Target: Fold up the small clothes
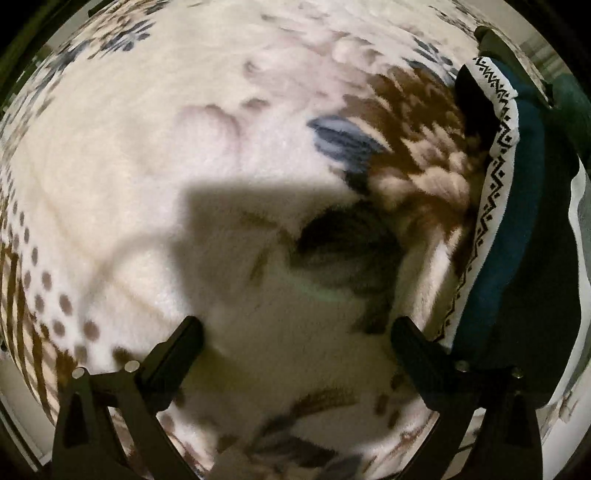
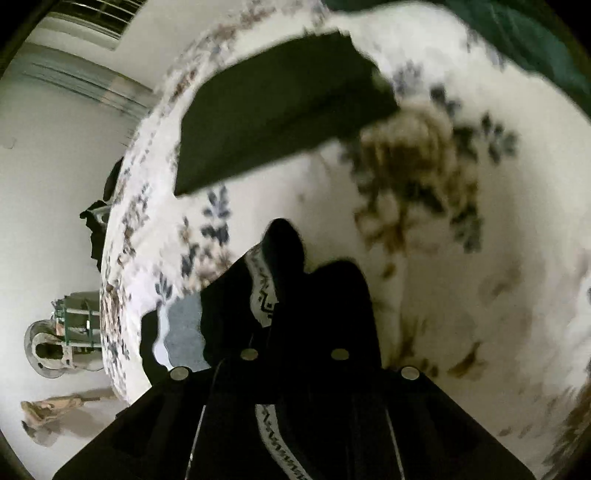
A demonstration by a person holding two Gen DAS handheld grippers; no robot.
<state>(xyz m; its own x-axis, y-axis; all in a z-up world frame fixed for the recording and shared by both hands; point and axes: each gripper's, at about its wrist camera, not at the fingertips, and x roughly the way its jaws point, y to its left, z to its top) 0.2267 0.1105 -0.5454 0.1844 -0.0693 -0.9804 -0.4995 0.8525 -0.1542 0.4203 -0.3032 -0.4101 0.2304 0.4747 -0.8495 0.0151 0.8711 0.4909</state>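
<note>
Floral blanket point(image 1: 155, 155) blurred; right tongs point(image 2: 295, 280) buried in dark garment point(image 2: 332, 295).

Pale floral fleece blanket point(image 1: 155, 155) on bed, white wall point(image 2: 48, 177), vent point(image 2: 99, 14) above

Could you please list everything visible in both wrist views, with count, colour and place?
Fleecy floral blanket: one, cream with brown and blue-grey flowers, the work surface under everything.
Small dark garment with a white zigzag-patterned band: one, teal-black, at the right edge of the left wrist view; in the right wrist view it sits between the right fingers.
Flat dark folded cloth: one, blackish green, on the blanket ahead of the right tongs.
Green cloth: one, top right corner.
Crumpled tan cloth: one, on the floor at lower left.
Left tongs: black, open, holding nothing.
Right tongs: black, shut on the garment.
</note>
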